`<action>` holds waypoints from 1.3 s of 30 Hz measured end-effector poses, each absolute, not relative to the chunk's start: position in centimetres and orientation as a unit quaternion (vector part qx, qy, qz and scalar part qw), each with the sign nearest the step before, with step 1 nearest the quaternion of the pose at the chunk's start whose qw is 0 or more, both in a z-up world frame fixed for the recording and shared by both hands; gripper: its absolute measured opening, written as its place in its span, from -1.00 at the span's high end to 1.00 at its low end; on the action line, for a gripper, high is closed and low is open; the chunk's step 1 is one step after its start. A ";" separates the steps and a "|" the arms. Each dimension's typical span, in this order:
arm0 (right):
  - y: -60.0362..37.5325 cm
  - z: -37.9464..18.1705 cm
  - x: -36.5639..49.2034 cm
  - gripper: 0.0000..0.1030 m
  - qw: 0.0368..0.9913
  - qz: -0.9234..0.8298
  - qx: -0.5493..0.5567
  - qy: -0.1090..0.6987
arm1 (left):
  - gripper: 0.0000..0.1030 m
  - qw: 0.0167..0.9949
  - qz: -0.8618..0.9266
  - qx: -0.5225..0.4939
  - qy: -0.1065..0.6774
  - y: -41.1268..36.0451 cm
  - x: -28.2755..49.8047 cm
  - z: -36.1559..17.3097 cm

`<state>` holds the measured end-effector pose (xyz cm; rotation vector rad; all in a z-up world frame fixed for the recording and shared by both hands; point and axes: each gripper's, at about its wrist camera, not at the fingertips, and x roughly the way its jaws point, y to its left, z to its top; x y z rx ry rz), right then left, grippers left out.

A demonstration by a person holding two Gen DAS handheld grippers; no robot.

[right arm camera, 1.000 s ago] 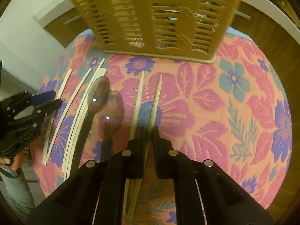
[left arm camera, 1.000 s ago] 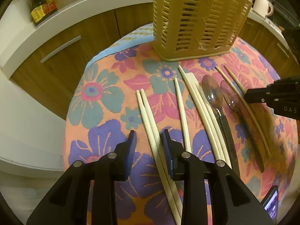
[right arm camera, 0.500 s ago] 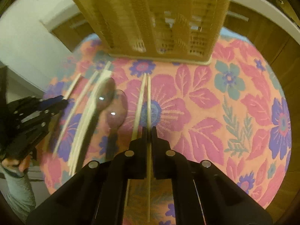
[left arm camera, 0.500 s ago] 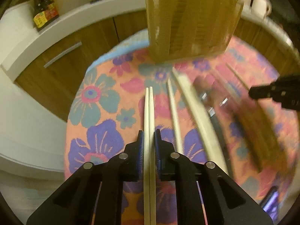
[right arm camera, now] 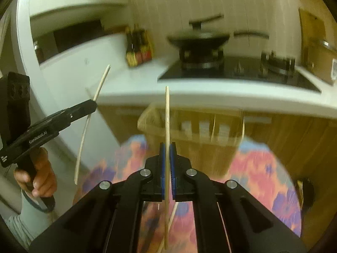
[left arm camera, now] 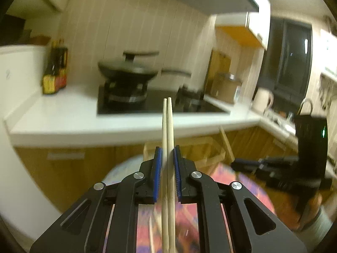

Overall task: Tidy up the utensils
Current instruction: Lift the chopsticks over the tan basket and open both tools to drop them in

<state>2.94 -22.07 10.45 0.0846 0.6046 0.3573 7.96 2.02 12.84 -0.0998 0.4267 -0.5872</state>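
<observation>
Above the floral table (right arm camera: 263,168), each hand-held gripper (left arm camera: 167,158) (right arm camera: 167,154) has lifted its clamped chopsticks (left arm camera: 167,126) (right arm camera: 167,116).

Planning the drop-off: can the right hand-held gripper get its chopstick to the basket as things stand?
Probably yes. The right hand-held gripper is shut on a chopstick, and the basket stands just ahead with nothing between.

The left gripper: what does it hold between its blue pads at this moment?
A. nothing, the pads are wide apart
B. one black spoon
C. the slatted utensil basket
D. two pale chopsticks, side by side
D: in the left wrist view the left gripper is closed on two pale chopsticks that lie side by side and stick out past its blue pads.
</observation>
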 end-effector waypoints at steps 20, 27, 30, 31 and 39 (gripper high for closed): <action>-22.6 12.5 13.4 0.96 0.987 0.072 0.060 0.127 | 0.81 0.957 -0.253 -0.109 0.085 -3.1 19.0 12.6; -22.5 9.8 13.0 0.94 0.987 0.076 0.054 0.130 | 0.79 0.960 -0.251 -0.097 0.083 -2.7 18.7 10.1; -22.9 9.3 12.0 0.81 0.983 0.094 0.063 0.146 | 0.58 0.956 -0.258 -0.102 0.095 -1.8 18.3 9.4; -23.1 9.2 11.6 0.81 0.981 0.098 0.067 0.152 | 0.54 0.955 -0.258 -0.106 0.100 -1.4 18.0 9.2; -23.9 8.3 5.4 0.56 0.967 0.132 0.095 0.195 | -0.09 0.944 -0.279 -0.110 0.137 2.5 14.3 9.3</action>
